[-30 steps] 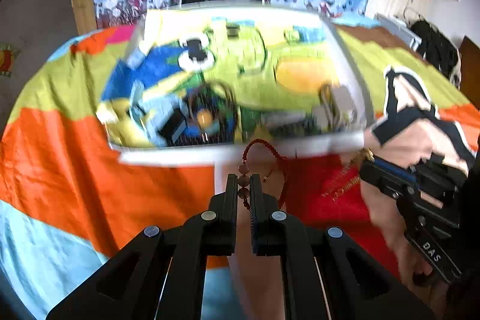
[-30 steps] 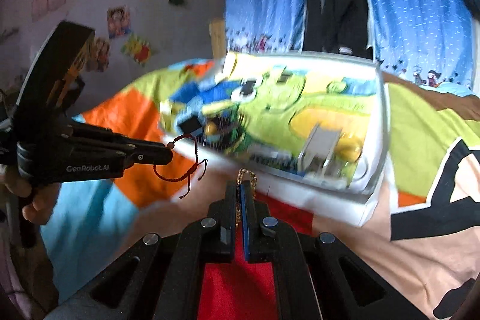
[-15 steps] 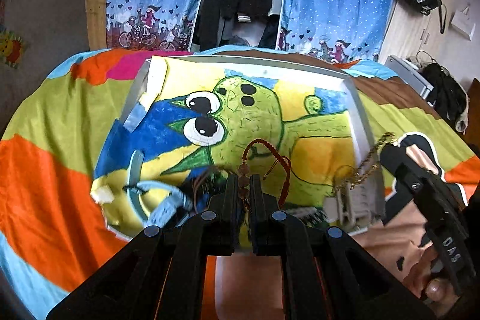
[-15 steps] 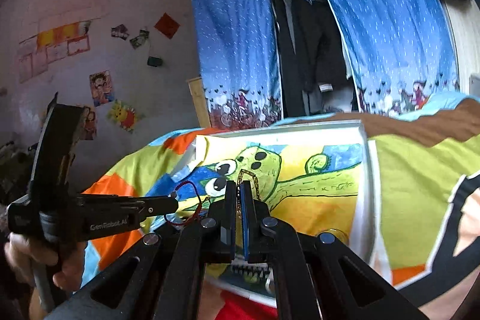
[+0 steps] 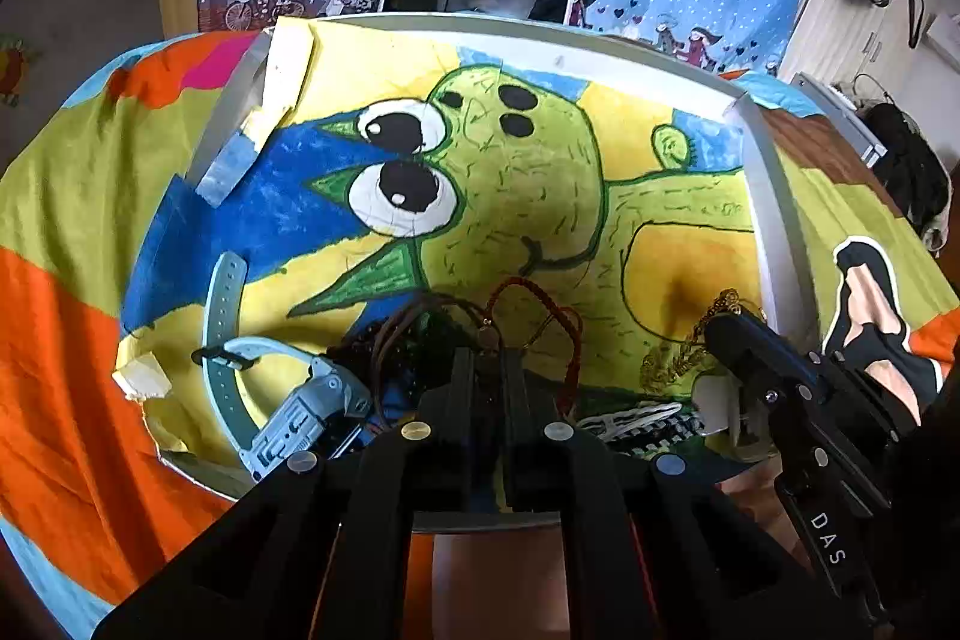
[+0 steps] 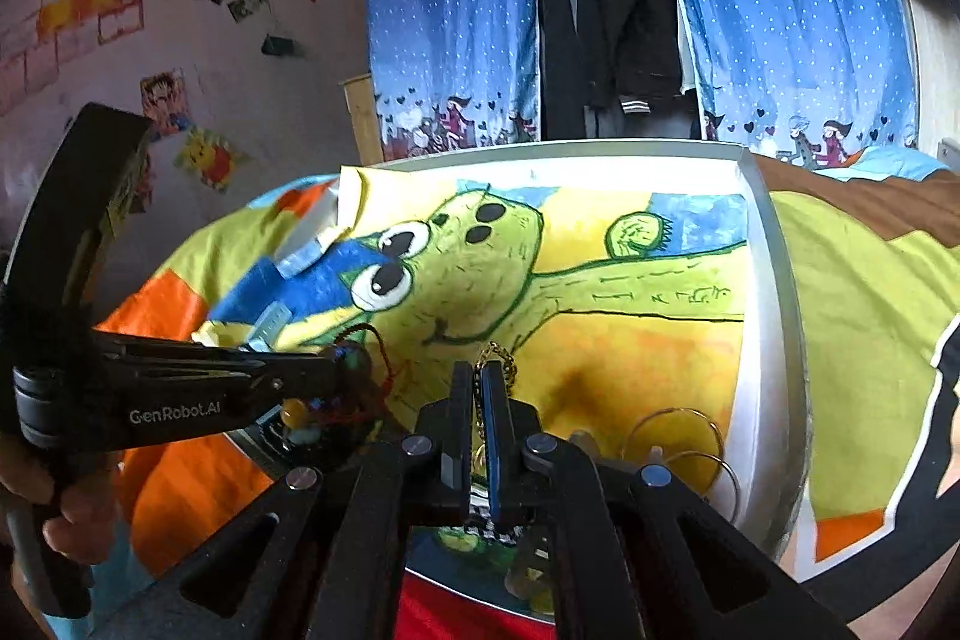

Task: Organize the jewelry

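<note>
Your left tool [image 5: 485, 370] pinches the limp red cord bracelet [image 5: 543, 316] (light, tangle-prone); your right tool [image 6: 478, 400] pinches the slippery gold chain [image 6: 503, 357].

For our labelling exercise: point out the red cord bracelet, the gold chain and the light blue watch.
red cord bracelet [image 5: 555, 307]: left wrist view, top of loop.
gold chain [image 6: 503, 355]: right wrist view, links above the claw.
light blue watch [image 5: 223, 292]: left wrist view, strap.
</note>
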Demonstrator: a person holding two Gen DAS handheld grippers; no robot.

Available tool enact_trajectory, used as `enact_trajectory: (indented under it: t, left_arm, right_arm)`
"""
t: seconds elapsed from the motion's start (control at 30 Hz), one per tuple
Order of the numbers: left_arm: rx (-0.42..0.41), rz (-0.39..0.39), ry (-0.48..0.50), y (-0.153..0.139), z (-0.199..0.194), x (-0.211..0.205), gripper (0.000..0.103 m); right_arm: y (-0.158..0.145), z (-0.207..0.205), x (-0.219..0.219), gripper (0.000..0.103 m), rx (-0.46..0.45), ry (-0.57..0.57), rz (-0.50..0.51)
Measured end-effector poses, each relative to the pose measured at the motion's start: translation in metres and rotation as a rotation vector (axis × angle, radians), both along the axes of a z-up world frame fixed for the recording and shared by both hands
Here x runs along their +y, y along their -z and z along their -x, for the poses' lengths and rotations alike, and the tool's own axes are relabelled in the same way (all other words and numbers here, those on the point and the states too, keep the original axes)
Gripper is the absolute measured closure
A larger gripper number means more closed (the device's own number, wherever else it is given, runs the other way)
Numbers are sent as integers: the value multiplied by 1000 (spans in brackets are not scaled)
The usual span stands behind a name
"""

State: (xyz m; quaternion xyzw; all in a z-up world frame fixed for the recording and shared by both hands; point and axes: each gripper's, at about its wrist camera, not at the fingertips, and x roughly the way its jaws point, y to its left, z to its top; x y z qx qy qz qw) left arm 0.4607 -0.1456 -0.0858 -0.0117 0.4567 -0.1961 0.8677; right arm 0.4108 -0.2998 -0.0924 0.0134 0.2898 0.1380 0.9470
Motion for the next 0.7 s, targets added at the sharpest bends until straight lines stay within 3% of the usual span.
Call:
enact_trajectory:
  t: [0.17, 0.27, 0.3, 0.43, 0.53, 0.6, 0.7]
  left_arm:
    - [8, -9, -27, -2, 0, 1, 94]
    - [9, -8, -43, -6, 2, 4, 78]
    - [7, 8, -56, -8, 4, 8, 67]
    - [-27, 60, -97, -23, 14, 21, 57]
    - [-70, 75, -139, -39, 25, 29, 38]
    - [-111, 85, -163, -52, 35, 34, 31]
    - [-180, 84, -185, -71, 49, 38, 10]
  right_arm:
    - [0, 2, -1, 98, -2, 23, 42]
    - [-5, 4, -7, 86, -12, 39, 32]
    - [-8, 5, -9, 80, -16, 44, 29]
    - [-19, 12, -17, 75, -43, 68, 16]
    - [-31, 20, -21, 59, -73, 91, 1]
    - [-42, 28, -24, 43, -101, 104, -16]
    - [-58, 42, -28, 27, -145, 112, -44]
